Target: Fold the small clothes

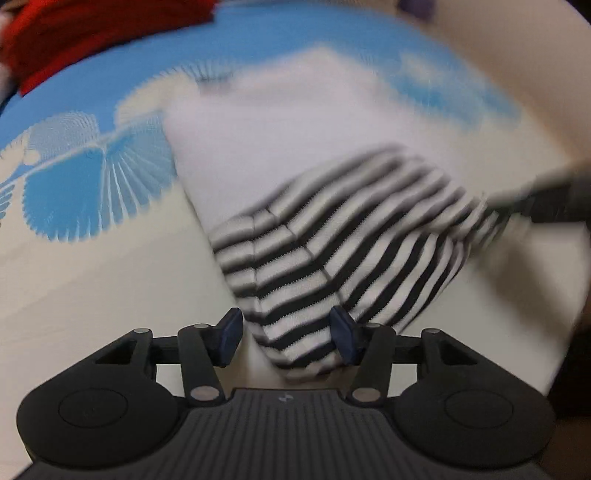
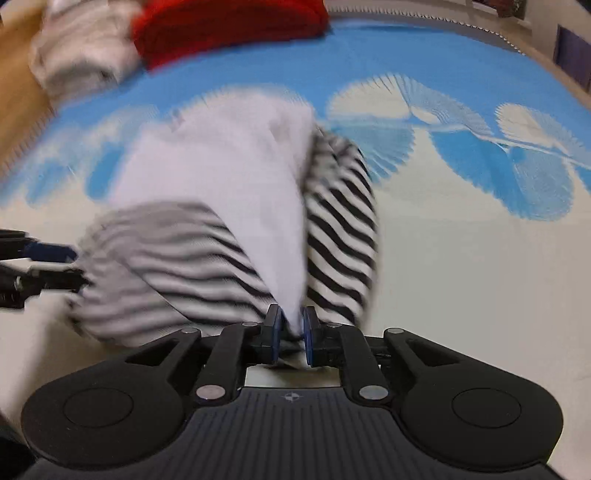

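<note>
Blue-and-cream patterned bed cover (image 1: 74, 258) underneath. Striped garment (image 1: 314, 266) lies spread between both hands: left tongs (image 1: 287, 334) apart around its striped sleeve end (pads not pressing), right tongs (image 2: 291, 332) clamped on its white hem.

The garment (image 2: 229, 192) lies on the cloth (image 2: 443, 258), a pile (image 2: 221, 26) behind it.

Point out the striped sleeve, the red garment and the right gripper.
striped sleeve (image 1: 314, 258): left wrist view, middle of its black-and-white stripes.
red garment (image 2: 229, 26): right wrist view, centre of the red pile at the top.
right gripper (image 2: 291, 332): right wrist view, midway between its blue-padded fingertips.
</note>
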Motion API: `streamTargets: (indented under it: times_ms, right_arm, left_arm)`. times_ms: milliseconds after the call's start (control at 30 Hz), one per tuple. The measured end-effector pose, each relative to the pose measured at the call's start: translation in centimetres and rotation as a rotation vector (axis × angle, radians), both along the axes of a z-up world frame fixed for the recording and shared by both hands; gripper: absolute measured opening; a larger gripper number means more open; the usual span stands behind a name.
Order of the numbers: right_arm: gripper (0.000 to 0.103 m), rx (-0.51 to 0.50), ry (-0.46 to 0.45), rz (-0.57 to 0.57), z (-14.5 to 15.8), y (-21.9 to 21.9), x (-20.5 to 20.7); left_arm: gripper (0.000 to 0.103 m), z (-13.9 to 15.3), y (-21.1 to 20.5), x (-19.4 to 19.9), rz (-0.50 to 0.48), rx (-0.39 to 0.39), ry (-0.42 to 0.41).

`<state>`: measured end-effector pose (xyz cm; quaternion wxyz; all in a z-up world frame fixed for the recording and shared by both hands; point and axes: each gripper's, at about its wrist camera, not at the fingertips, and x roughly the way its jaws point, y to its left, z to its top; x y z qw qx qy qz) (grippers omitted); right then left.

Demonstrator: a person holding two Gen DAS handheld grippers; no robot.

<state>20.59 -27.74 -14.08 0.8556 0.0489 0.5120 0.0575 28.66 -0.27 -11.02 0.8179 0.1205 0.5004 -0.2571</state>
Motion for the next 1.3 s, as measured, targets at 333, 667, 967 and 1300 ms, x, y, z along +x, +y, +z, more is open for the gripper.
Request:
streamTargets:
  times_ms: [333,667,967,1300]
  right_arm:
    - [0.002,-0.088,-0.032,-0.207,1.3,-3.5,-1.7]
    - [0.073,-0.031,-0.413,-0.117,11.0,-0.2,-12.8]
    - [0.095,-0.027,-0.541,-0.194,11.7,0.9,-21.3]
    - [0.097,-0.071,-0.443,-0.178,10.1,1.8,-20.1]
  left_arm:
    - [0.056,4.0,-1.5,-4.8,0.093,0.164,-0.133]
    - [0.103,14.2,-1.8,-17.6,0.387,-0.099,-0.423]
    - [0.103,12.8,-4.0,-23.0,0.543,-0.174,-0.4]
    - [0.103,12.0,-5.3,-22.5,0.557,-0.106,-0.398]
